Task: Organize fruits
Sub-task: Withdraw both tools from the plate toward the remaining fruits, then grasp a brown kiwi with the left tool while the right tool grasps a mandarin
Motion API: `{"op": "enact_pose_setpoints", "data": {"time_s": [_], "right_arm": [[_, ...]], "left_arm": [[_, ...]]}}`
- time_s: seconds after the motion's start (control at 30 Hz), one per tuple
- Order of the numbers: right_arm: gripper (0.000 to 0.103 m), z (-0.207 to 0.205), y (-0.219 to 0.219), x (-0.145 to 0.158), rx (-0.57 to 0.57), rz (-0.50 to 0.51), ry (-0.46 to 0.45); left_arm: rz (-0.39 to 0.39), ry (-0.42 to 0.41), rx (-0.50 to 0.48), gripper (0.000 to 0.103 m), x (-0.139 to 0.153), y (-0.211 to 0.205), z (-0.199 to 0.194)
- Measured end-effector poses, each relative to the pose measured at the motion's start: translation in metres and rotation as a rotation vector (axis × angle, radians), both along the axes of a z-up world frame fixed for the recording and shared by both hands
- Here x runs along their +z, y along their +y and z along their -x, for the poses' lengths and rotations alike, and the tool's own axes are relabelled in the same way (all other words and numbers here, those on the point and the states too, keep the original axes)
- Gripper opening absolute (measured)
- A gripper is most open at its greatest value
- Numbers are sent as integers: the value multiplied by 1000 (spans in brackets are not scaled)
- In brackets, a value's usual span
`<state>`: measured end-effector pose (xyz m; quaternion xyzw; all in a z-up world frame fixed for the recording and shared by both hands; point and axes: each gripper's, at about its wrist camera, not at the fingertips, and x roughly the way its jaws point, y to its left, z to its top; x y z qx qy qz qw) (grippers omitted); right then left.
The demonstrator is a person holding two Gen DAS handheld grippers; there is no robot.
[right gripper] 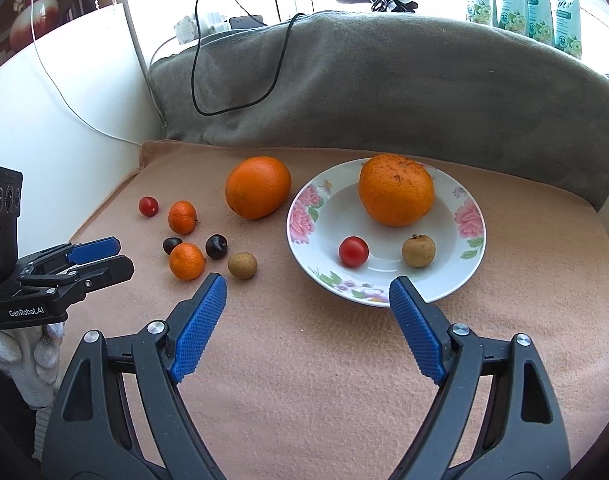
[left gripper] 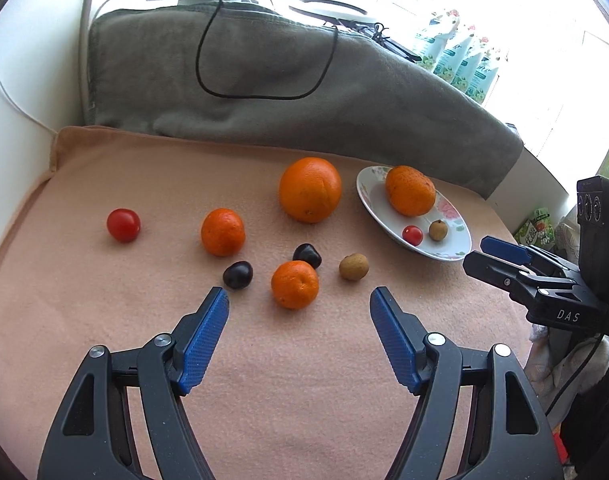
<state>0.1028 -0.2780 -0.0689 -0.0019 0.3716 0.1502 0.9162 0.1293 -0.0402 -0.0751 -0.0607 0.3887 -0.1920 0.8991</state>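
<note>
Peach cloth [left gripper: 104,320]: bears all items.
Plate [right gripper: 304,248]: just beyond the right gripper [right gripper: 307,290], whose jaws stand wide and empty; holds a large orange [right gripper: 395,190], a cherry tomato [right gripper: 353,251] and a longan [right gripper: 418,250].
Loose large orange [left gripper: 310,189]: well beyond the left gripper [left gripper: 299,300], jaws parted, empty.
Mandarin [left gripper: 295,284]: just ahead between the left jaws.
Dark fruit [left gripper: 238,275]: off the left jaw's tip.
Red vase [right gripper: 30,24]: right wrist view only.
</note>
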Motion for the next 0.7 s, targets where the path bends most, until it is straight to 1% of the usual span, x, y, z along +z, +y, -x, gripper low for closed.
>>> {"op": "enact_pose_setpoints", "data": {"time_s": [0.13, 0.23, 0.33, 0.47, 0.57, 0.7], "right_arm": [[86, -1, 10, -2, 29, -2, 7], [86, -2, 18, -5, 52, 2, 13], [86, -1, 27, -8, 70, 15, 16], [75, -4, 35, -14, 94, 19, 38], [72, -7, 40, -18, 105, 19, 52], [64, -12, 46, -23, 120, 16, 71]], "left_arm": [[7, 19, 29, 68, -6, 13, 0], [14, 28, 44, 68, -10, 20, -1], [20, 35, 50, 61, -13, 25, -1], [28, 39, 49, 61, -15, 27, -1], [31, 45, 51, 60, -16, 28, -3], [42, 56, 53, 55, -18, 30, -10]]}}
